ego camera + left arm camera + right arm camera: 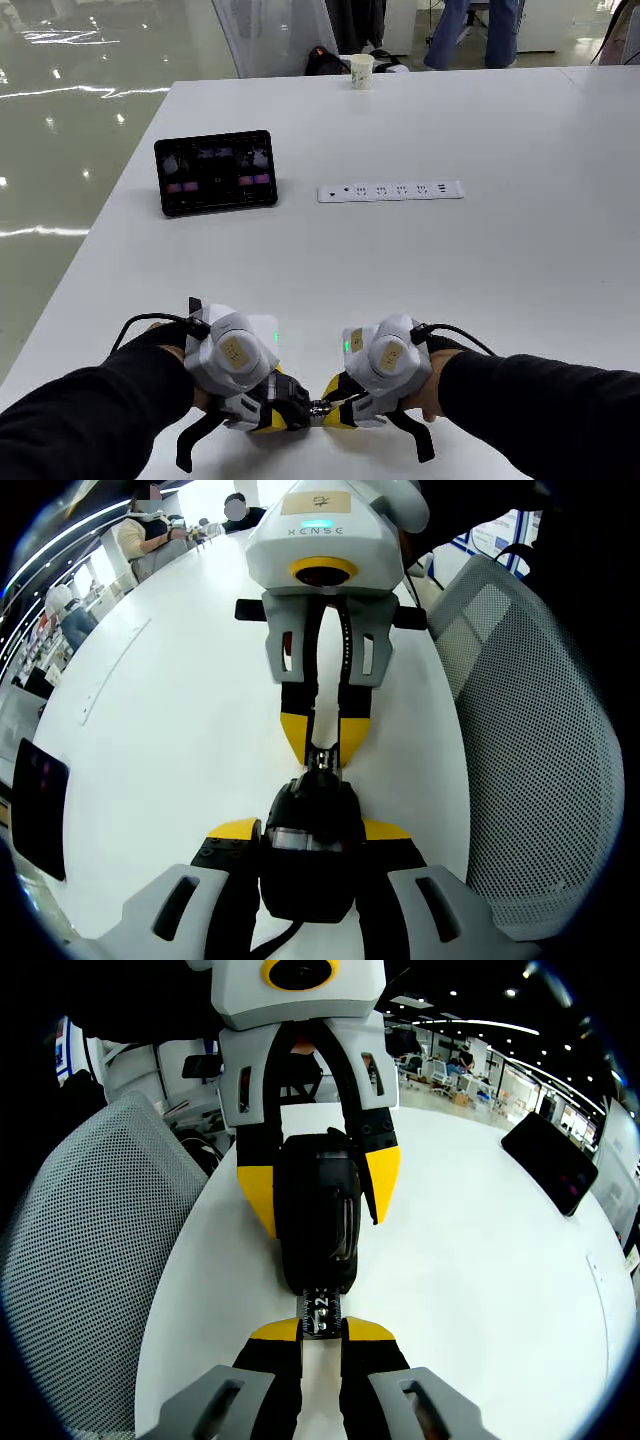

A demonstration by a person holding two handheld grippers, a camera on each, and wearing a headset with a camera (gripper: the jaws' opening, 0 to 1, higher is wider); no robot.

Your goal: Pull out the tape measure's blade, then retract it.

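Pulling straight is what matters most here, I judge. The tape measure (318,1215) sits over the near edge of the table (400,270), its black case clenched between the yellow-tipped jaws of the left gripper (310,828). The right gripper (320,1330) pinches the end of the blade (320,1308) just where it leaves the case, and with just a short stub out the draw has barely begun. To do it well I would carry the right gripper directly away from the case along the blade's own line, level with the tabletop, and hold the left one firm so the case cannot twist. Sideways drift could kink the blade or slip its end out of the pinch. For the return I would ease the blade back under tension rather than let it snap home. On the blade I read a "2" among fine graduation marks in the right gripper view. In the left gripper view the right gripper's white housing carries letters that look like "XENSE", the first letter doubtful, above a green light (317,525), and a tan sticker (315,502) higher up bears a mark too small to read. Farther off on the table are a tablet (215,172), a power strip (390,190) and a paper cup (361,70), none with writing I can make out, and a mesh chair (530,780) stands beside the table edge.
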